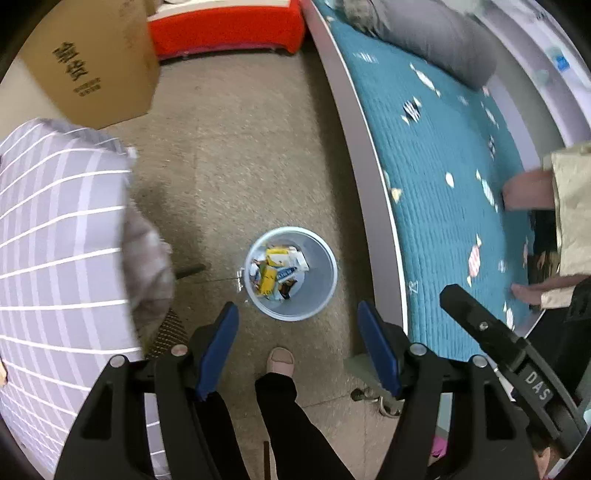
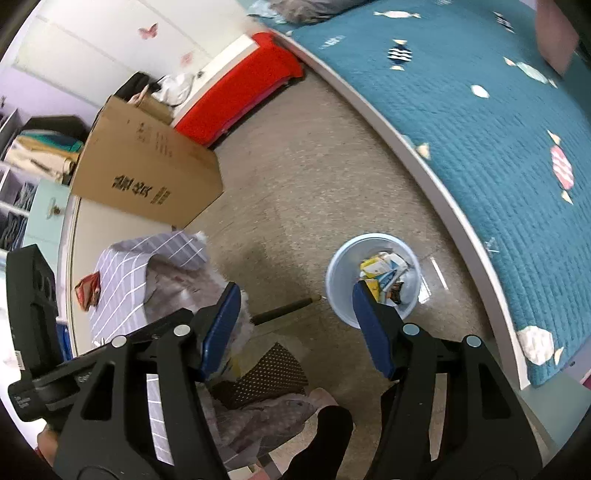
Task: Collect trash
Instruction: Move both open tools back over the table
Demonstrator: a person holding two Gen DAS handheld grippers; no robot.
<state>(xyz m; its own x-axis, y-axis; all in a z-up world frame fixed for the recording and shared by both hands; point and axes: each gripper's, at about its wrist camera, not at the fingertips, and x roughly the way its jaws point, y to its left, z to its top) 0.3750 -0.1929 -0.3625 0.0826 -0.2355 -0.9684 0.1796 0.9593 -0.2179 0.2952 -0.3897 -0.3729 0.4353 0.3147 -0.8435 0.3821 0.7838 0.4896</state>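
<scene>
A pale blue trash bin point(image 1: 322, 284) stands on the floor beside the bed, with several yellow, white and blue wrappers point(image 1: 275, 271) inside. My left gripper point(image 1: 297, 314) hangs above it, pointing almost straight down, open with nothing between its blue pads. In the right wrist view the same bin point(image 2: 341, 275) and its wrappers point(image 2: 384, 271) sit just behind the right pad. My right gripper point(image 2: 295, 291) is open and holds nothing. A red wrapper point(image 2: 88, 291) lies on a pale surface at the left, next to the striped cloth.
A teal quilted bed point(image 1: 443, 166) runs along the right. A grey striped cloth point(image 1: 55, 240) bulks at the left, a cardboard box point(image 1: 92, 62) and a red box point(image 1: 229, 29) behind. A black stick point(image 2: 284, 308) lies near the bin. The person's foot point(image 1: 280, 362) stands below it.
</scene>
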